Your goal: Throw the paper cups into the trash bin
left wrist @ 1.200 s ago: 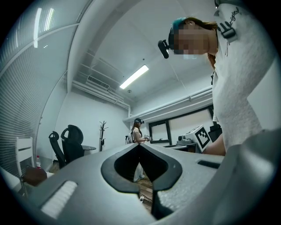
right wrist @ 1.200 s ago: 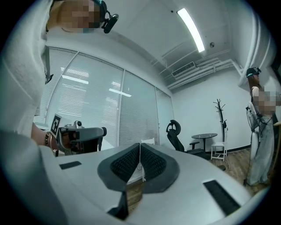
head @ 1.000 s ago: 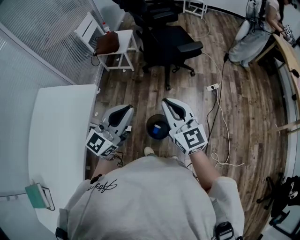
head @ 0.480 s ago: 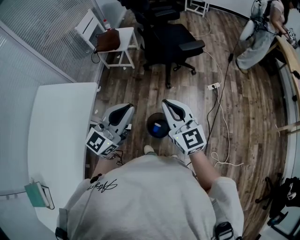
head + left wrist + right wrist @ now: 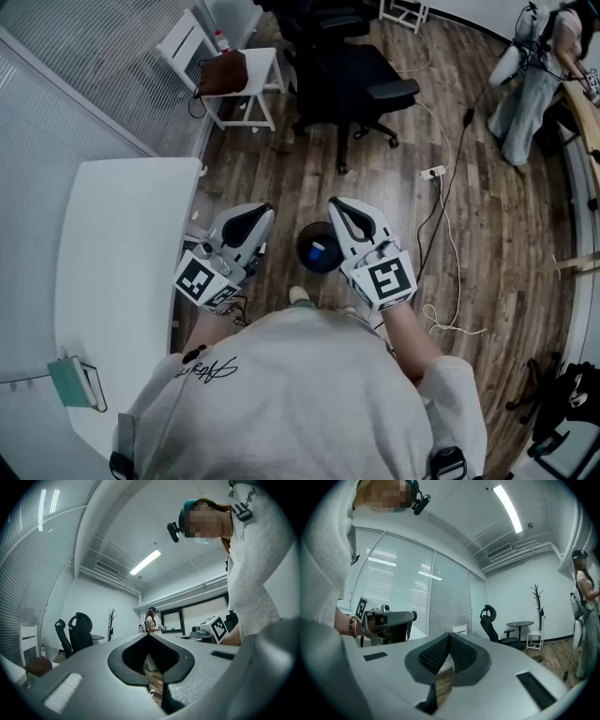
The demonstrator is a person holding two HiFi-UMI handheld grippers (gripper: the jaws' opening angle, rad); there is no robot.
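Observation:
A dark round trash bin (image 5: 319, 249) stands on the wood floor just in front of my feet, with something blue inside it. My left gripper (image 5: 266, 212) hangs to the left of the bin and my right gripper (image 5: 335, 204) to its right, both held about level above the floor. In the left gripper view the left gripper (image 5: 148, 635) has its jaws closed together with nothing between them. The right gripper (image 5: 449, 635) looks the same in its own view. No paper cup shows in any view.
A white table (image 5: 122, 244) runs along my left, with a green item (image 5: 70, 384) near its front end. Ahead are a black office chair (image 5: 347, 75) and a white stand with a brown bag (image 5: 225, 73). A power strip (image 5: 431, 173) with cables lies on the right. Another person (image 5: 534, 75) stands far right.
Both grippers keep their pose beside the bin. The head view has shifted slightly, and the person at the far right has moved a little further right.

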